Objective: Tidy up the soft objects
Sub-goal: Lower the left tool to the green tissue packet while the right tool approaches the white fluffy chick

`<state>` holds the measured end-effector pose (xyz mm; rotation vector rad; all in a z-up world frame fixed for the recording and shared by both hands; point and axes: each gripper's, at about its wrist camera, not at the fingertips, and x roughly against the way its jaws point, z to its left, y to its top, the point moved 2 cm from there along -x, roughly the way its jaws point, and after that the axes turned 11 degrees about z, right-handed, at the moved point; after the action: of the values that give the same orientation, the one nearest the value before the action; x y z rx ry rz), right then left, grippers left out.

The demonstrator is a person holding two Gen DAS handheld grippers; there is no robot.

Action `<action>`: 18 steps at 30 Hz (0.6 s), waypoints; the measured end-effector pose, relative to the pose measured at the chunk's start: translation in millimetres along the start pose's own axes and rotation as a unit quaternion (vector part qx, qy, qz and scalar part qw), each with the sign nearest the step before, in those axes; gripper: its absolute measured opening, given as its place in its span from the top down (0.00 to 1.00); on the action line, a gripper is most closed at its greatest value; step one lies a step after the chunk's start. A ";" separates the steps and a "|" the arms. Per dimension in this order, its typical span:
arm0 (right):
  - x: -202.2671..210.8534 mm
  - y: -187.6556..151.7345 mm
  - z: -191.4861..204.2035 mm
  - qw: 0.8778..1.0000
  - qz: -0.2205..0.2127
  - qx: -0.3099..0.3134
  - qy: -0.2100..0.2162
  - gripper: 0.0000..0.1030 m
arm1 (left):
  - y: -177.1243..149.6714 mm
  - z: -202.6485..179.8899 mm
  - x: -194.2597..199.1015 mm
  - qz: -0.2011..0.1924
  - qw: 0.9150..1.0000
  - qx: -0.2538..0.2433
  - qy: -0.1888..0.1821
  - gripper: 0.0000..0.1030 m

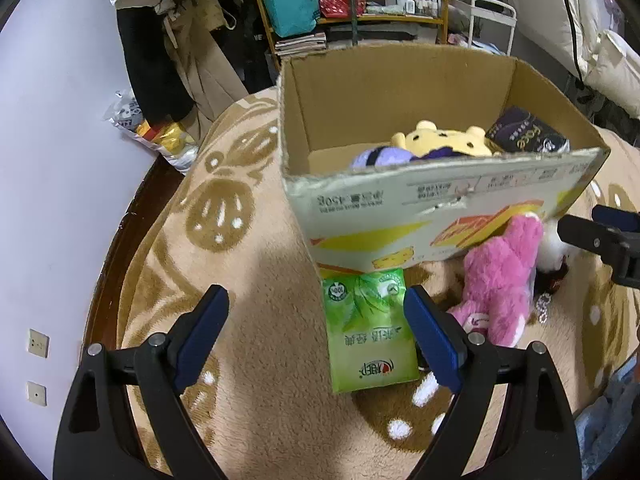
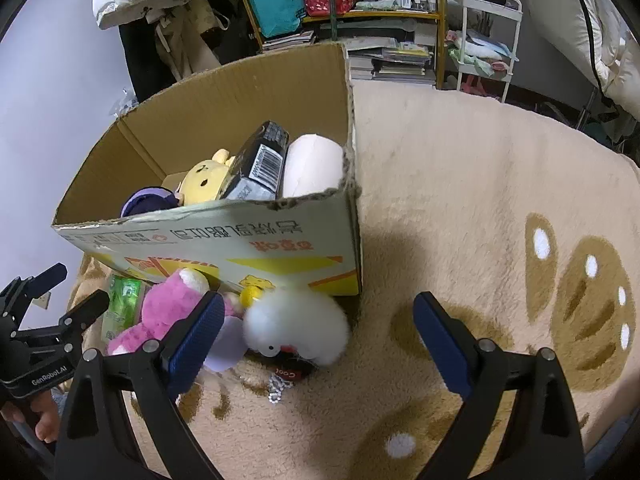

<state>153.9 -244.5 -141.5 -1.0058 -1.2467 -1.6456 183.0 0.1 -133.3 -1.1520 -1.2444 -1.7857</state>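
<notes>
An open cardboard box [image 1: 400, 196] [image 2: 224, 236] stands on a beige blanket. Inside lie a yellow plush [image 1: 444, 140] [image 2: 202, 184], a purple plush [image 1: 380, 158] [image 2: 148, 200], a dark packet [image 1: 524, 132] [image 2: 260, 166] and a white roll [image 2: 312, 166]. In front of the box lie a green tissue pack [image 1: 368, 328] [image 2: 120, 304], a pink plush [image 1: 504, 276] [image 2: 168, 308] and a white fluffy plush [image 2: 296, 324] [image 1: 554, 244]. My left gripper [image 1: 316, 340] is open and empty just above the tissue pack. My right gripper [image 2: 316, 340] is open and empty, close over the white plush.
The beige blanket [image 2: 480, 200] with brown paw prints spreads to the right. A metal bead chain [image 2: 276, 388] lies by the white plush. Shelves [image 1: 352, 4] with bags, bottles and books, hanging coats [image 1: 160, 40] and a white wall [image 1: 52, 160] stand behind.
</notes>
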 end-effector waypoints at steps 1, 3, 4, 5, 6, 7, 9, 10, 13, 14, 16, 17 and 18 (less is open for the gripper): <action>-1.2 0.3 0.5 1.000 0.002 0.000 -0.001 0.04 | -0.6 -0.8 -1.6 0.003 1.000 -0.002 -0.001 0.14; -3.0 1.0 1.2 1.000 0.005 0.001 -0.001 0.04 | -1.6 -2.2 -5.3 0.008 1.000 -0.005 -0.001 0.14; -3.9 0.9 1.2 1.000 0.006 0.002 -0.001 0.04 | -2.2 -3.4 -7.5 0.013 1.000 -0.007 -0.002 0.14; -5.3 1.7 1.8 1.000 0.007 0.002 -0.001 0.04 | -2.6 -4.3 -9.0 0.016 1.000 -0.009 -0.002 0.14; -6.4 2.8 1.7 1.000 0.008 0.002 -0.001 0.04 | -3.3 -5.5 -10.8 0.019 1.000 -0.012 -0.004 0.14; -7.2 3.0 1.9 1.000 0.008 0.003 -0.001 0.04 | -3.5 -5.5 -12.6 0.022 1.000 -0.014 -0.005 0.14; -9.4 3.2 2.8 1.000 0.011 0.005 -0.002 0.04 | -4.1 -6.9 -16.1 0.028 0.999 -0.017 -0.006 0.14; -10.9 3.3 3.7 1.000 0.013 0.006 -0.002 0.04 | -4.6 -7.2 -17.4 0.031 0.999 -0.017 -0.007 0.14; -14.8 4.9 4.5 1.000 0.018 0.007 -0.002 0.04 | -5.7 -7.7 -21.1 0.036 0.999 -0.017 -0.007 0.14; -15.9 5.1 4.7 1.000 0.019 0.007 -0.001 0.04 | -5.4 -7.2 -22.0 0.036 0.999 -0.016 -0.007 0.14; -18.3 5.4 4.8 1.000 0.022 0.007 0.000 0.04 | -5.3 -7.2 -22.6 0.035 0.999 -0.015 -0.009 0.14; -19.4 5.4 4.6 1.000 0.023 0.007 0.001 0.04 | -5.0 -6.8 -22.8 0.035 0.999 -0.014 -0.011 0.14; -20.1 5.2 4.0 1.000 0.024 0.007 0.001 0.04 | -4.8 -6.4 -23.6 0.036 0.999 -0.012 -0.014 0.14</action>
<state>166.1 -238.7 -157.7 -1.0171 -1.2211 -1.5978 186.1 -3.6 -157.7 -1.2242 -1.1855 -1.7412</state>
